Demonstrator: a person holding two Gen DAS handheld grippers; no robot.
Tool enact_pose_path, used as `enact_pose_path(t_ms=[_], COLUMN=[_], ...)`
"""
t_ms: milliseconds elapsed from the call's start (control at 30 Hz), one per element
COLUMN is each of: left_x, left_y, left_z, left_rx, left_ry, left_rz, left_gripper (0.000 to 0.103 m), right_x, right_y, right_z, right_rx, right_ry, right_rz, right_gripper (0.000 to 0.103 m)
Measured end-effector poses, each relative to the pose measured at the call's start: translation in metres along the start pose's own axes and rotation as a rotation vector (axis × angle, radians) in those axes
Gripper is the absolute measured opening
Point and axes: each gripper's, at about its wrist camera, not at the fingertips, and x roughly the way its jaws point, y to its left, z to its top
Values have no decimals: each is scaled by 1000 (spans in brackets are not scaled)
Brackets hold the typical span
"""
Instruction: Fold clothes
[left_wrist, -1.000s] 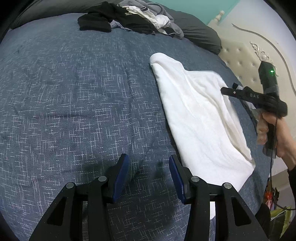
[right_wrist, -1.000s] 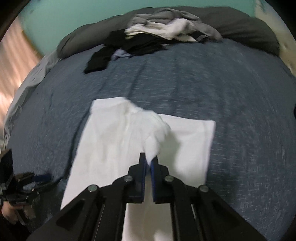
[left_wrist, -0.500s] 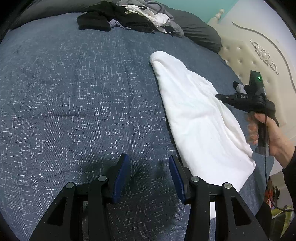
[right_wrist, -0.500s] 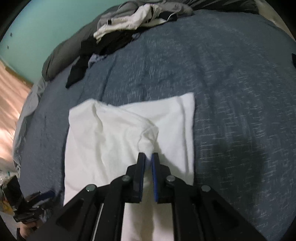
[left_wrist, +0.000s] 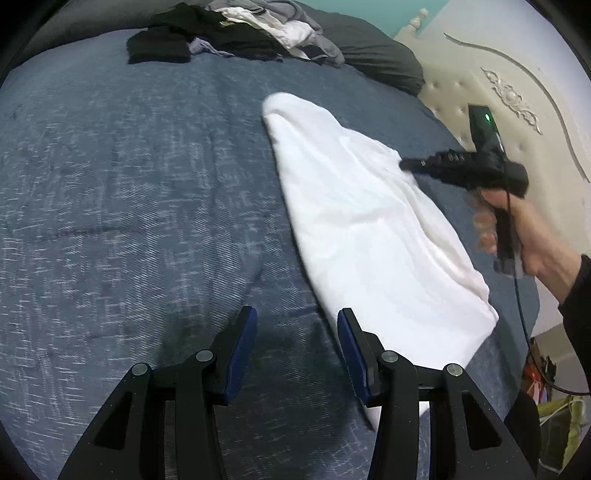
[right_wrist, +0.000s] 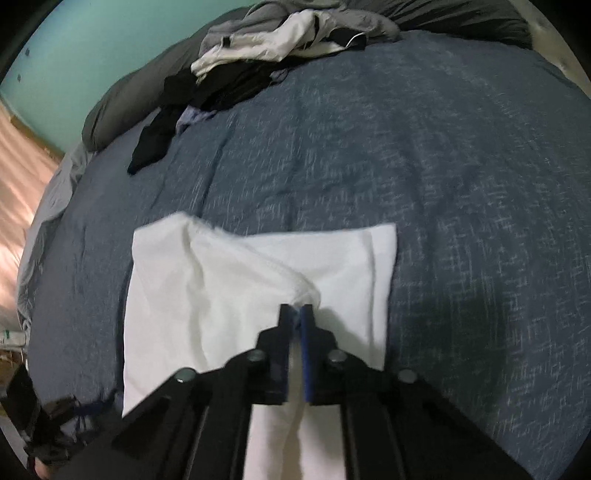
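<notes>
A white garment (left_wrist: 362, 221) lies partly folded on the blue bedspread (left_wrist: 129, 203). It also shows in the right wrist view (right_wrist: 236, 288). My right gripper (right_wrist: 296, 308) is shut on a bunched hem of the white garment and holds it low over the cloth. It shows from the side in the left wrist view (left_wrist: 406, 164), held by a hand. My left gripper (left_wrist: 295, 325) is open and empty, over the bedspread just left of the garment's near edge.
A pile of unfolded dark, grey and white clothes (left_wrist: 236, 29) lies at the far end of the bed, also in the right wrist view (right_wrist: 266, 48). A grey pillow (left_wrist: 373, 59) and a cream headboard (left_wrist: 498, 92) stand at the right.
My right gripper has carried the pinched hem across the garment and lowered it, flattening the fold. My left gripper has stayed open in nearly the same place.
</notes>
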Motion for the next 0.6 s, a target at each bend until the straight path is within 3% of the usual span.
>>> enact_pose_path(t_ms=[367, 567, 600], left_x=[25, 27, 28], left_y=[-23, -22, -23], left_z=[-8, -6, -6], left_rx=[61, 57, 57], left_ry=[56, 57, 58], left_rz=[4, 1, 2], left_gripper=[49, 49, 49], right_x=[5, -14, -13], right_y=[-30, -34, -31], right_z=[6, 20, 24], right_rx=[56, 53, 43], right_ry=[-10, -58, -50], right_rz=[-78, -11, -5], right_gripper=[0, 3, 9])
